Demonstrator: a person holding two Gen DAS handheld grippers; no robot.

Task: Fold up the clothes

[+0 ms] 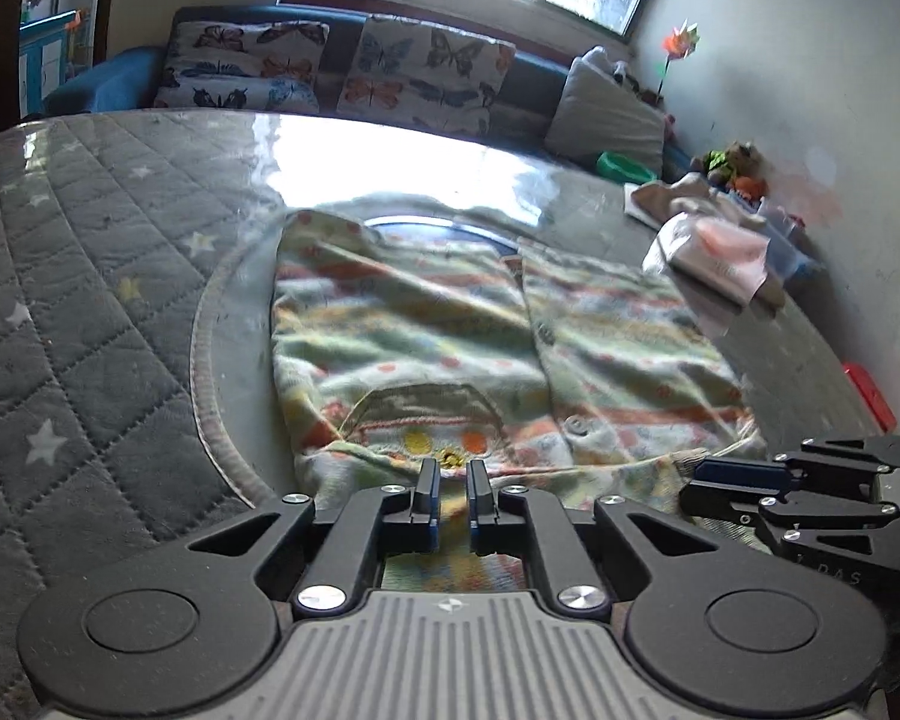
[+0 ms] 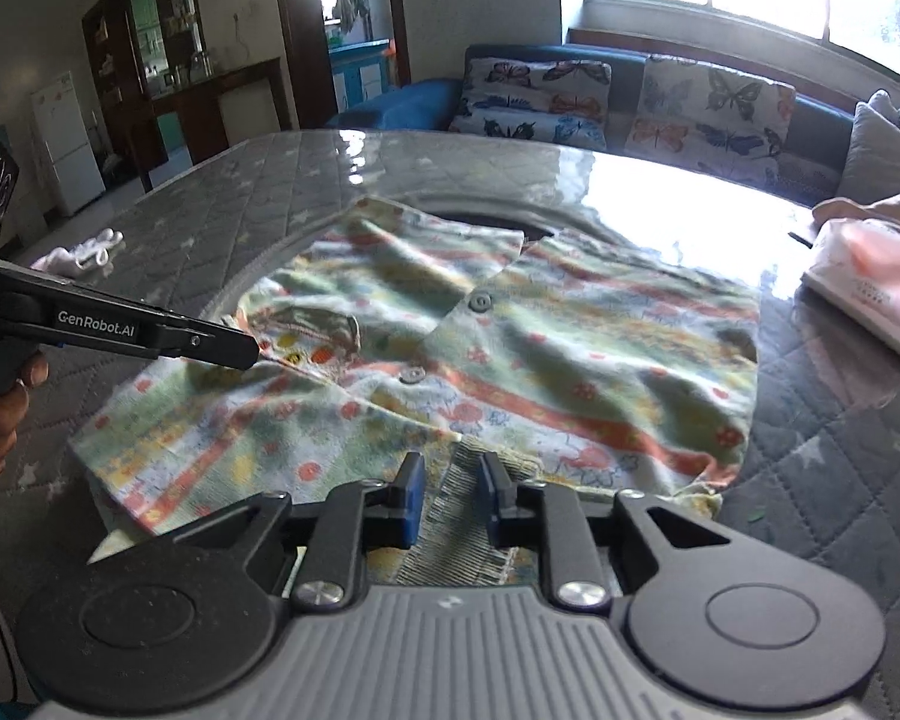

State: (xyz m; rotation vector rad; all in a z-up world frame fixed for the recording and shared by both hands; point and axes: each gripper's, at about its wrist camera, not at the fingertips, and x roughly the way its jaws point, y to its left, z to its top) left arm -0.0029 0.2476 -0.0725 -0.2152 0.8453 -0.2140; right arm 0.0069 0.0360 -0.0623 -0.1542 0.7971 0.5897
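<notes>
A small striped, flower-printed buttoned shirt (image 1: 450, 336) lies flat on the glass-topped table; it also shows in the right wrist view (image 2: 510, 354). My left gripper (image 1: 452, 471) sits at the shirt's near hem by the pocket, jaws a narrow gap apart with cloth between them. In the right wrist view it (image 2: 252, 354) reaches in from the left onto the pocket. My right gripper (image 2: 450, 468) is at the near hem, jaws slightly apart over a ribbed edge of cloth. It shows at the right in the left wrist view (image 1: 699, 471).
The table (image 1: 90, 312) has a quilted grey star-print cover under glass. Folded pink and white clothes (image 1: 714, 252) lie at the right, also in the right wrist view (image 2: 870, 282). A small white item (image 2: 84, 255) lies far left. A sofa with butterfly cushions (image 1: 330, 66) stands behind.
</notes>
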